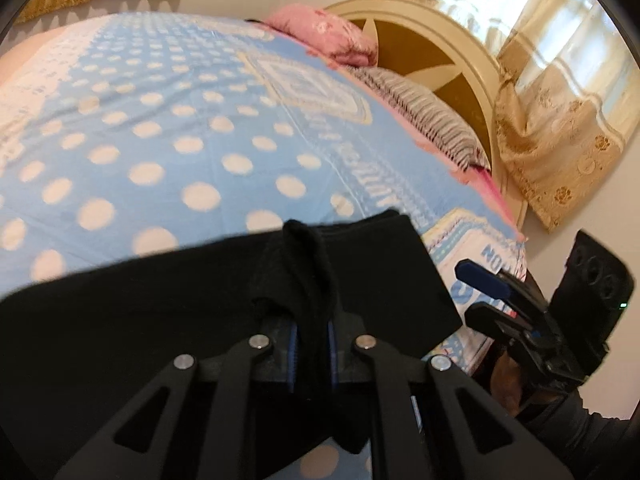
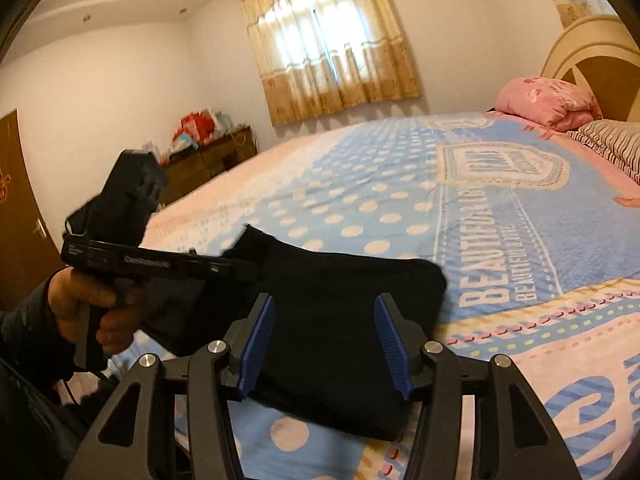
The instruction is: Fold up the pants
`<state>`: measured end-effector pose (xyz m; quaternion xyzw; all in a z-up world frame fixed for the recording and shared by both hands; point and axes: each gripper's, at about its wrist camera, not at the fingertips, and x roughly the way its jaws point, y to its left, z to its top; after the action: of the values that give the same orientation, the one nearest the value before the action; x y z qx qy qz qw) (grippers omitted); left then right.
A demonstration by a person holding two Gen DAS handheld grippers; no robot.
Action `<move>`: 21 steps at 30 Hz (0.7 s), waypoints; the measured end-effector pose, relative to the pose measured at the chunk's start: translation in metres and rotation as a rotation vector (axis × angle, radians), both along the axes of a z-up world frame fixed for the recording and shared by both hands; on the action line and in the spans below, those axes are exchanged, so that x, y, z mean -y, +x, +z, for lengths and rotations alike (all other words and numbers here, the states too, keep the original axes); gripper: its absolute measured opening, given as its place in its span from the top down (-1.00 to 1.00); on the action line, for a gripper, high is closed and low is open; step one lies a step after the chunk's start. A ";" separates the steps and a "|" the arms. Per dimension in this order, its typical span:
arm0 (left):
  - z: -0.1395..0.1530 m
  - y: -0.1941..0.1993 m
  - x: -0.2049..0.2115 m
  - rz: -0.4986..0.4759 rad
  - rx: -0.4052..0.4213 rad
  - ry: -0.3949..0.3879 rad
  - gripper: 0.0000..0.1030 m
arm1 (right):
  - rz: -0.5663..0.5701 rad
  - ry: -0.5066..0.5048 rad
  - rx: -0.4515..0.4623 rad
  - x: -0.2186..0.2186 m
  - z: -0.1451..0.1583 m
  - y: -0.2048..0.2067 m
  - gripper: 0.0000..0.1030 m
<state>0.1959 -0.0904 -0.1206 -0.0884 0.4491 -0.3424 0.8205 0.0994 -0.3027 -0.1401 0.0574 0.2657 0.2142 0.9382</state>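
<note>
Black pants point(image 1: 120, 312) lie folded on the blue dotted bedspread near the bed's front edge; they also show in the right wrist view point(image 2: 340, 320). My left gripper point(image 1: 314, 320) is shut on a bunched fold of the pants and lifts it a little. My right gripper point(image 2: 326, 340) is open, its blue pads point(image 2: 260, 340) apart, just above the near end of the pants and holding nothing. In the left wrist view the right gripper point(image 1: 500, 292) shows at the right, beside the pants.
The bedspread point(image 2: 400, 200) covers a wide bed. A pink pillow point(image 2: 548, 100) and a striped pillow point(image 2: 612, 140) lie by the headboard point(image 1: 440, 52). A wooden dresser point(image 2: 208, 164) with clutter stands by the far wall under a curtained window.
</note>
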 end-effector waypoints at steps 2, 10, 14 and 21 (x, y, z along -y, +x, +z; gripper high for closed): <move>0.008 0.002 -0.014 0.027 0.004 -0.003 0.77 | -0.003 -0.003 0.000 -0.001 0.000 0.001 -0.08; -0.005 0.009 -0.076 0.154 -0.088 -0.009 0.77 | 0.067 -0.061 -0.006 -0.023 -0.006 -0.004 -0.09; -0.020 0.010 -0.092 0.187 -0.135 -0.010 0.77 | 0.144 -0.109 -0.059 -0.044 -0.018 -0.003 -0.09; -0.031 0.005 -0.094 0.194 -0.128 0.021 0.77 | 0.198 -0.257 -0.133 -0.070 -0.045 0.003 -0.09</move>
<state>0.2014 0.0032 -0.1517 -0.1443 0.4936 -0.2502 0.8203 0.1022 -0.2330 -0.1848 -0.0755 0.3566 0.2655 0.8926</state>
